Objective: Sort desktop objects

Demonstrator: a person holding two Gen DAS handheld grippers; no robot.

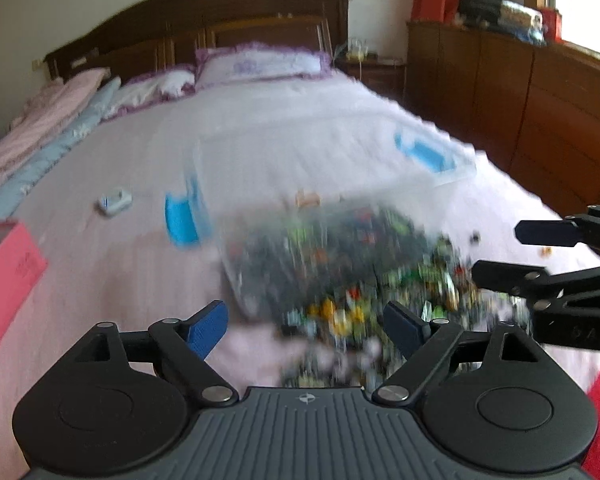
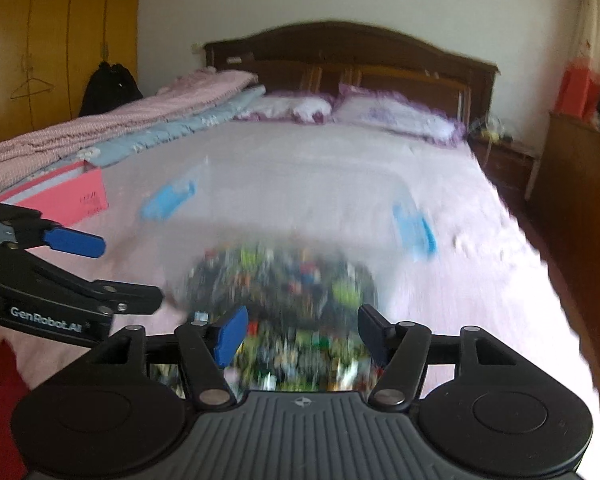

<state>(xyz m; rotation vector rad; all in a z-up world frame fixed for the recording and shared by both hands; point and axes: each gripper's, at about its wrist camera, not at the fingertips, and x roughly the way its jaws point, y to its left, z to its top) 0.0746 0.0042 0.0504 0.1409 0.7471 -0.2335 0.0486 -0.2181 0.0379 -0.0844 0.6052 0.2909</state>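
Nearest the lens: left gripper (image 1: 304, 330), blue pads spread wide, nothing between them, poised low over the bed (image 1: 100, 272). Just past the fingertips, a blurred heap of small mixed pieces (image 1: 340, 280), dark with flecks of green, yellow and red, lying partly on the sheet and partly inside a clear bin (image 1: 300, 168) with blue latches (image 1: 180, 220). Too smeared to tell single pieces apart, or whether the bin is tilted or flat. A few stray bits (image 1: 476, 237) on the sheet to the right of the heap. Right gripper (image 2: 302, 334) likewise gaping, empty, pads either side of the near edge of the same heap. Each gripper visible at the edge of the other's view, side by side, close but apart. Left of the bin, a small white gadget (image 1: 115, 201) on the sheet; further left, a pink box (image 2: 66, 194). Pillows (image 2: 396, 116) against the headboard (image 2: 352, 46), folded blankets (image 2: 112, 128) along the far side.
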